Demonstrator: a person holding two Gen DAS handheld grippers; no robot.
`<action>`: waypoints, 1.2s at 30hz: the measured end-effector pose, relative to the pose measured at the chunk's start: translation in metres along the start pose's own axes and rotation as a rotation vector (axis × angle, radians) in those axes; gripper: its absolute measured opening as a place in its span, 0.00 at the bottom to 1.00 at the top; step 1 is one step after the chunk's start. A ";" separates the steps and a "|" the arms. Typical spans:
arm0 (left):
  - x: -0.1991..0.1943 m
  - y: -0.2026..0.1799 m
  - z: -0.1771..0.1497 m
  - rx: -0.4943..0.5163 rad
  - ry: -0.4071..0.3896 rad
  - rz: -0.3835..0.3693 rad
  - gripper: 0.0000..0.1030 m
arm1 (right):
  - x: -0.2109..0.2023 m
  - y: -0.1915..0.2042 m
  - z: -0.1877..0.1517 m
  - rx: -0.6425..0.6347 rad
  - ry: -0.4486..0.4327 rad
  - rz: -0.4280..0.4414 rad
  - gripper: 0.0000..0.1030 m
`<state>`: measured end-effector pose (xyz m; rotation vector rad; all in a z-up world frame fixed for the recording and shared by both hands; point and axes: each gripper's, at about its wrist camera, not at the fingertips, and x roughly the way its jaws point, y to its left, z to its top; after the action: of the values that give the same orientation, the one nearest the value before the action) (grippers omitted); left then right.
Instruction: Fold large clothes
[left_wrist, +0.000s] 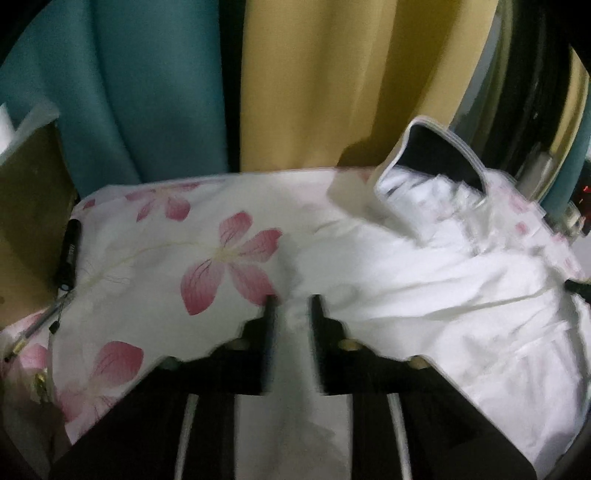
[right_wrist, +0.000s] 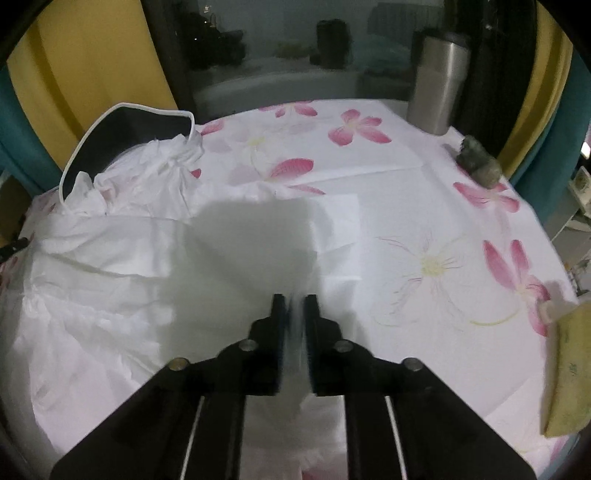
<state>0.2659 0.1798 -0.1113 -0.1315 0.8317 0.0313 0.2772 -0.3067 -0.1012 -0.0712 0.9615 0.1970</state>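
White garment (right_wrist: 110, 266), crumpled and creased, spread over floral sheet (right_wrist: 424, 236), with black white-trimmed panel (right_wrist: 122, 136) raised at far edge. Right gripper (right_wrist: 294, 300) narrow, pinching a garment fold. Left gripper (left_wrist: 293, 301) parted slightly above white cloth; grip uncertain.

Right gripper (right_wrist: 294, 301) jaws pinch the white garment (right_wrist: 110, 280) over the floral sheet (right_wrist: 424, 229).

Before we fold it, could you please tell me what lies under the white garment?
The crumpled white garment lies on a white sheet with pink flowers, seen all round it. Whatever is beneath the garment's middle is covered.
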 end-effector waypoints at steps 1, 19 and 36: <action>-0.006 -0.002 -0.001 -0.012 -0.013 -0.024 0.47 | -0.006 0.002 -0.001 -0.003 -0.018 0.016 0.29; -0.004 -0.041 -0.046 0.091 0.105 -0.081 0.52 | -0.003 0.022 -0.038 -0.135 0.033 -0.073 0.73; 0.009 -0.074 0.028 0.165 -0.005 -0.144 0.52 | -0.013 0.052 0.015 -0.228 -0.053 -0.052 0.73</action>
<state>0.2987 0.1101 -0.0913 -0.0353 0.8143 -0.1724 0.2716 -0.2554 -0.0810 -0.2982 0.8801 0.2589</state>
